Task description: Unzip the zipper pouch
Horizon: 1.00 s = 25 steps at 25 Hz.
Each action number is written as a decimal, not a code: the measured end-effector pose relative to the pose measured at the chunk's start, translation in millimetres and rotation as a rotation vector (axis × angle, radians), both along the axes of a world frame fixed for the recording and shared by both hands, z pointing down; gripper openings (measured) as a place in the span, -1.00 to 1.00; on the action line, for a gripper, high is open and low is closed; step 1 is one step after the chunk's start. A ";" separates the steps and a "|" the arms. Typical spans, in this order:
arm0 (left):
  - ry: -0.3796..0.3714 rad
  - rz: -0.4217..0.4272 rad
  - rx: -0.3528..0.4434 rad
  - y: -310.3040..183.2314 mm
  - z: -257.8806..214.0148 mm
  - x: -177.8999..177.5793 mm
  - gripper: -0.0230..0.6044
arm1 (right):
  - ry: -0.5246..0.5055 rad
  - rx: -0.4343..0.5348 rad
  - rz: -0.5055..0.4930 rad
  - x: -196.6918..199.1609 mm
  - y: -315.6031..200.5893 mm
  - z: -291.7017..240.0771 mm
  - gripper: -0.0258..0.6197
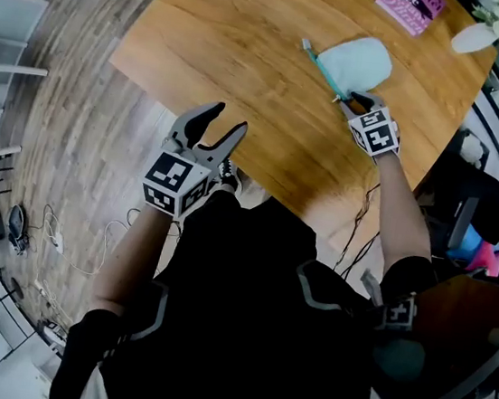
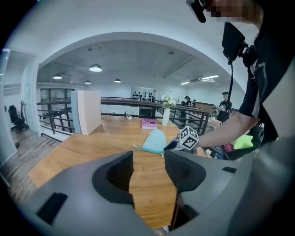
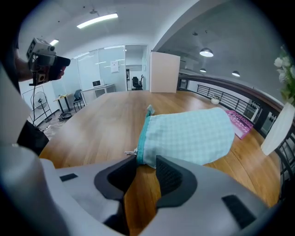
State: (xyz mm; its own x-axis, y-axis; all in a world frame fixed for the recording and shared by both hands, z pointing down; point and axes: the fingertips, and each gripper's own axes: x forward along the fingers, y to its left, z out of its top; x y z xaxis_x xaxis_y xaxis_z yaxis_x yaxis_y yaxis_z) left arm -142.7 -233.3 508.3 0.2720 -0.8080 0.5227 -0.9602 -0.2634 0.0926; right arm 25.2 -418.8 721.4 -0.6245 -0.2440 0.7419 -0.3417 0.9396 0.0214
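A pale mint checked zipper pouch lies flat on the wooden table. Its teal zipper band runs along the left side, with a small pull at the near end. My right gripper sits at the pouch's near corner. That corner lies between the fingertips, and a gap of bare wood shows between the jaws. My left gripper hangs open and holds nothing, off the table's near edge above the floor.
A pink book lies beyond the pouch. A white vase with flowers stands at the table's far right edge, near a black railing. Cables trail on the floor below the table's near edge.
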 end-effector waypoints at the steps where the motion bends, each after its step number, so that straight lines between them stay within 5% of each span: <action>1: -0.003 0.000 -0.003 0.9 0.5 0.0 -0.20 | -0.004 -0.004 -0.004 -0.5 0.0 0.3 -0.49; 5: -0.002 0.005 -0.009 1.9 3.0 0.0 -0.20 | -0.009 -0.009 -0.006 2.3 1.6 0.6 -0.68; 13: 0.014 0.110 0.038 5.2 -11.7 13.9 -0.20 | -0.051 -0.074 0.013 -6.7 11.3 -9.5 -0.73; 25: 0.067 0.291 0.095 -8.9 -34.8 30.3 -0.20 | -0.221 -0.329 0.274 -18.9 37.6 -78.8 -0.74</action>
State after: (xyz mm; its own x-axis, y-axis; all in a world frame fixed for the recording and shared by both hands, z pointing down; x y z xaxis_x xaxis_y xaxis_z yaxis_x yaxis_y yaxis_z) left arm -112.4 -242.2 473.5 0.5301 -0.7358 0.4214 -0.8360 -0.5367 0.1144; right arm 6.3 -381.2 642.6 -0.7217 -0.1966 0.6637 -0.5405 0.7591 -0.3629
